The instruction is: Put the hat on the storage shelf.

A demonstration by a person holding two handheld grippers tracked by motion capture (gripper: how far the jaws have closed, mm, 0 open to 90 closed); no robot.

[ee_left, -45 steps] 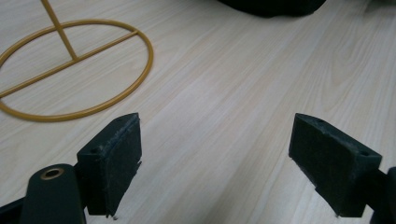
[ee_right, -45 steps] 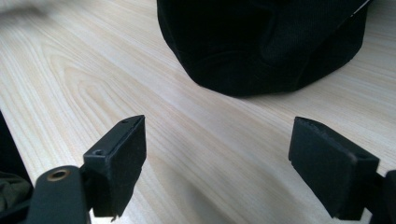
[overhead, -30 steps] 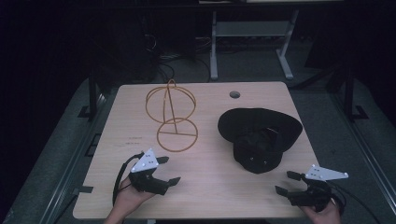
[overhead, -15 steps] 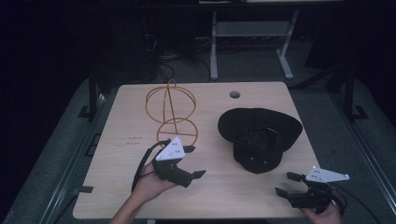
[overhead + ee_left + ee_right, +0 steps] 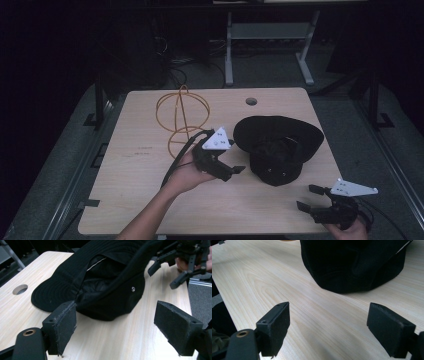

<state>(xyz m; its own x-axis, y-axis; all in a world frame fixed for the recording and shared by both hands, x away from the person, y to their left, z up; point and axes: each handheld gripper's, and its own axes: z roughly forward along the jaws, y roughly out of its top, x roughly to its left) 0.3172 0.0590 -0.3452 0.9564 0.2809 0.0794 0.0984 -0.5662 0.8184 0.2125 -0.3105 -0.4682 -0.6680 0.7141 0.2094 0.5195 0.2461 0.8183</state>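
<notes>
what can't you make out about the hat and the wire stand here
- Hat: high view, black folds in dim light hide its inside; right gripper view cuts its top at the edge.
- Wire stand: high view, left gripper and hand cover part of its base ring.
- Hat label: left gripper view, too small to read.

black hat point(image 5: 278, 146) | upside down, opening up | table's right half

Black hat point(image 5: 277, 145), orange wire stand point(image 5: 181, 120), pale wood-grain bench point(image 5: 140, 165), black grippers with grey plates.
</notes>
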